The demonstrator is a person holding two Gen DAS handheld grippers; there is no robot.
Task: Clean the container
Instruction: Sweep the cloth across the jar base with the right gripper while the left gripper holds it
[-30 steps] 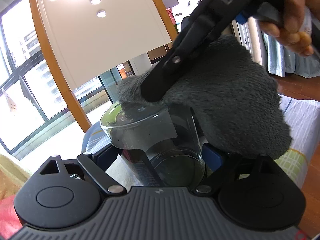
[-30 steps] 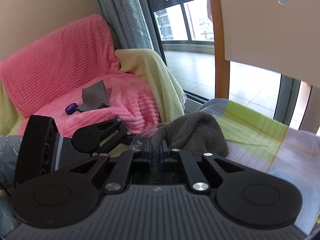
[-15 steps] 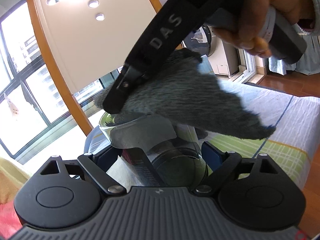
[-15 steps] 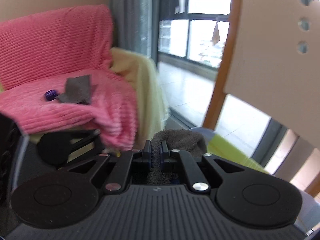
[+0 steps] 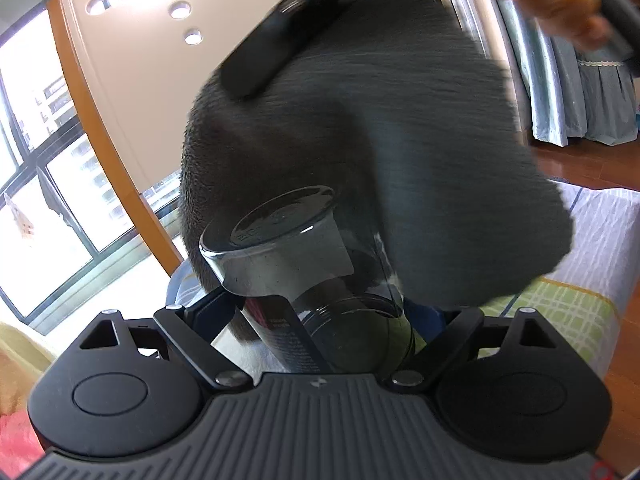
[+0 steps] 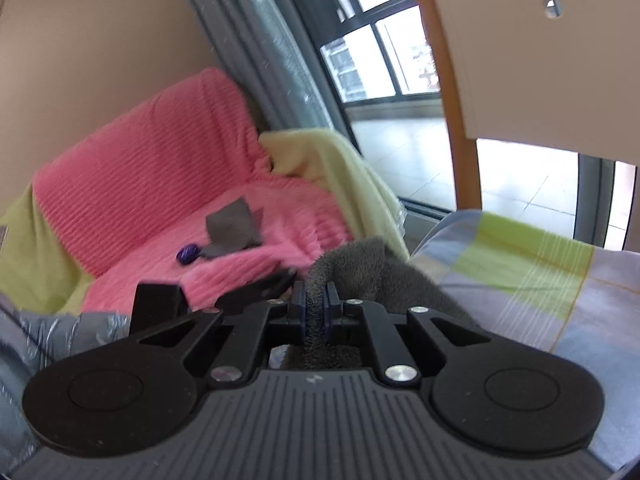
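My left gripper is shut on a clear glass container with a dark label, held tilted with its base pointing away from me. My right gripper is shut on a grey fluffy cloth. In the left wrist view the cloth hangs over the far end and right side of the container, with the right gripper's black finger above it. The container's mouth is hidden behind my left gripper body.
A cream chair back with an orange wooden frame stands behind the container. A checked tablecloth covers the table. A pink blanket on a sofa holds a grey rag and a purple object. Windows and curtains lie beyond.
The right gripper has swung the cloth back down over the container's far end and right side. The left gripper still holds the container, now tilted a little more.
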